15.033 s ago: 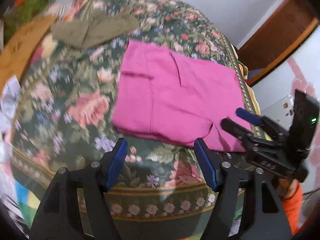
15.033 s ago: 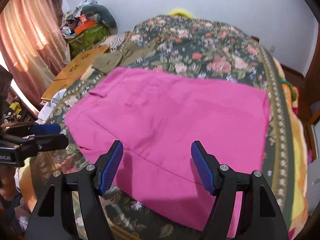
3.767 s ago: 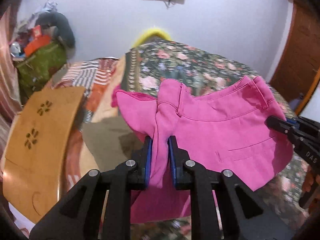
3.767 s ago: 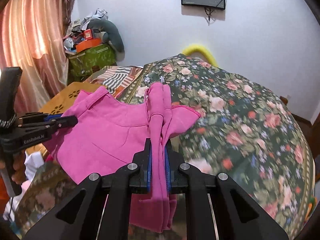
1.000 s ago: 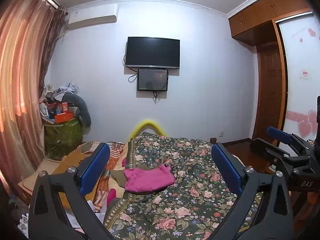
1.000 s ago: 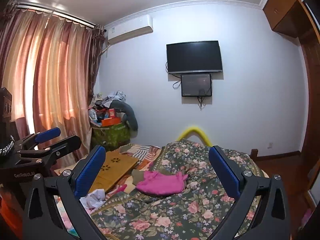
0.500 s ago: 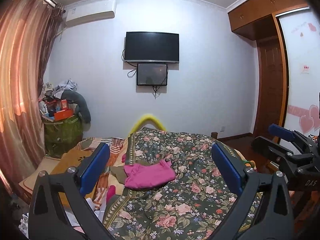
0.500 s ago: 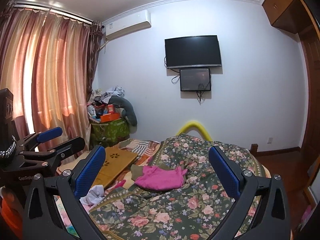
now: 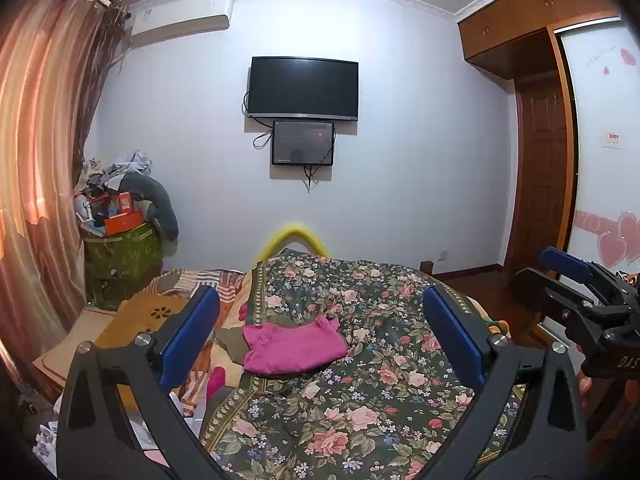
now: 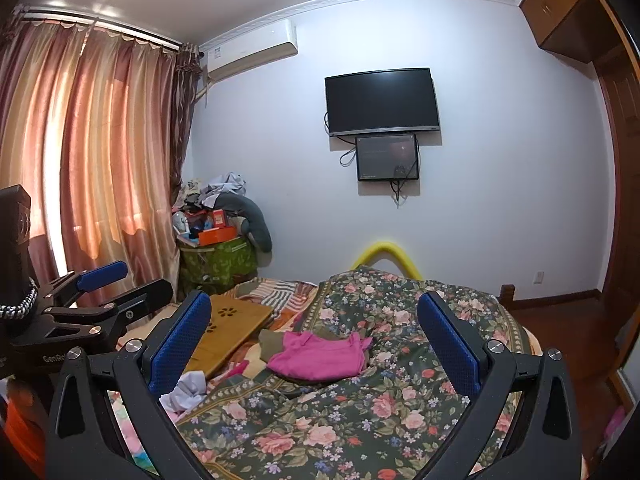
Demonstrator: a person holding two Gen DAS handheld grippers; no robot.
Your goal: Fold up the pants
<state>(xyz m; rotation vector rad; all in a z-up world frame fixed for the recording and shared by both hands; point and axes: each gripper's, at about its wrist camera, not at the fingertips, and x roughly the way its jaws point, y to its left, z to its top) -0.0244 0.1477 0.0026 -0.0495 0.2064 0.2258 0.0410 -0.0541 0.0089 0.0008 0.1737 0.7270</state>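
The pink pants (image 9: 294,346) lie folded in a small bundle at the far left of the floral bedspread (image 9: 360,412), partly on top of an olive garment (image 9: 232,342). They show in the right wrist view too, pink pants (image 10: 320,356). My left gripper (image 9: 320,334) is open and empty, held well back from the bed. My right gripper (image 10: 314,338) is also open with nothing between its blue pads. Each gripper shows at the edge of the other's view: right gripper (image 9: 576,280), left gripper (image 10: 116,284).
A wooden lap board (image 10: 228,330) and crumpled white paper (image 10: 186,392) lie left of the bed. A green bin piled with clutter (image 9: 120,256) stands in the corner by the curtain (image 10: 80,160). A wall TV (image 9: 302,88) and a wooden door (image 9: 540,184) are beyond.
Both grippers have dipped slightly, so the bed and pants sit a little higher and closer in view. The pants have not moved; both grippers stay open.
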